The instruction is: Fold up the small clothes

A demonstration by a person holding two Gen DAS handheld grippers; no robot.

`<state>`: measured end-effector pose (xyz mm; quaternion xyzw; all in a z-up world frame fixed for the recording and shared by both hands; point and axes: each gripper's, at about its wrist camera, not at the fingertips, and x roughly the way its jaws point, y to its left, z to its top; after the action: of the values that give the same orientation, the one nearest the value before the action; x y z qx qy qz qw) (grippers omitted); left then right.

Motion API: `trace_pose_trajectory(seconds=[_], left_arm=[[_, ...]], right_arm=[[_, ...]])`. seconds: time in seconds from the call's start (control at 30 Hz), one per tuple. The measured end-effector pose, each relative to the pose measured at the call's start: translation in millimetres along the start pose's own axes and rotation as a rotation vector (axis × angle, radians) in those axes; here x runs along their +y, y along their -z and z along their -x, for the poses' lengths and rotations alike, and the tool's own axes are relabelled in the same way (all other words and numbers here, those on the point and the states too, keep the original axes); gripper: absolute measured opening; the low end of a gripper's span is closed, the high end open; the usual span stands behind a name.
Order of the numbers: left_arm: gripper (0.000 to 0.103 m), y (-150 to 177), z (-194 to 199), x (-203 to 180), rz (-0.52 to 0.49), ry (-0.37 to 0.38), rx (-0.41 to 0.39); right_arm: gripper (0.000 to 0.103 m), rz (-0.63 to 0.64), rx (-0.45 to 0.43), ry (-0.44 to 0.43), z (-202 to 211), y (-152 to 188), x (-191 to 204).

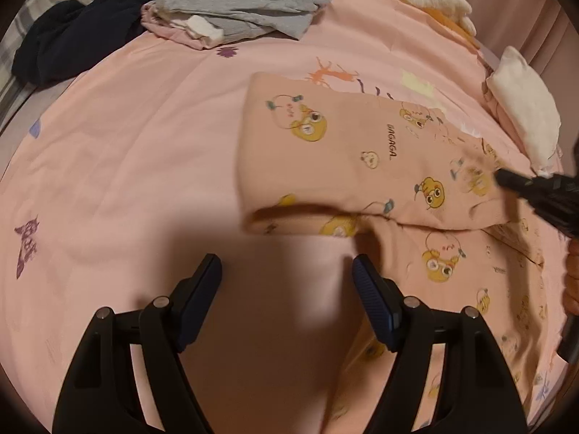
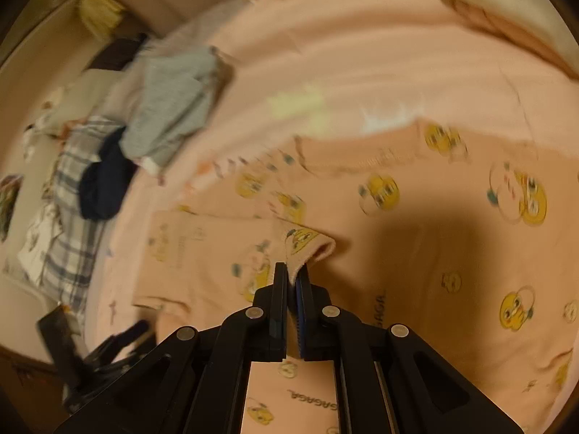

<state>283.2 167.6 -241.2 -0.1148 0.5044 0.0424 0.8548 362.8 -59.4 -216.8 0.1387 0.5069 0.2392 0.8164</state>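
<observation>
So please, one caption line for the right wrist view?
Right gripper fingers shut on a sleeve cuff of the pink cartoon-print garment lying on the pink bed sheet.

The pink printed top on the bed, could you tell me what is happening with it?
A person is folding the pink printed top on the pink bedspread. The right claw is shut on an edge of the top, pinching it. The left claw hangs open over the bedspread, holding nothing. Grey and dark clothes wait in a pile behind.

right gripper (image 1: 501,179) cut off, grey clothes (image 2: 170,115) blurred
</observation>
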Motion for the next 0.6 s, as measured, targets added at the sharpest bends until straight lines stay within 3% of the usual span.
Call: trace_pose_trajectory(seconds=[0.13, 0.43, 0.6], left_arm=[[0.069, -9.7, -11.7, -10.3, 0.019, -0.027, -0.016], [0.068, -12.1, -18.6, -15.9, 0.033, -0.089, -0.039], [0.064, -15.4, -18.8, -11.9, 0.076, -0.098, -0.043]], right_arm=[[0.006, -0.015, -0.075, -0.074, 29.1, -12.8, -2.7], [0.006, -0.04, -0.236, -0.069, 92.2, -32.5, -17.7], [0.006, -0.04, -0.28, -0.01, 112.8, -34.6, -33.5]])
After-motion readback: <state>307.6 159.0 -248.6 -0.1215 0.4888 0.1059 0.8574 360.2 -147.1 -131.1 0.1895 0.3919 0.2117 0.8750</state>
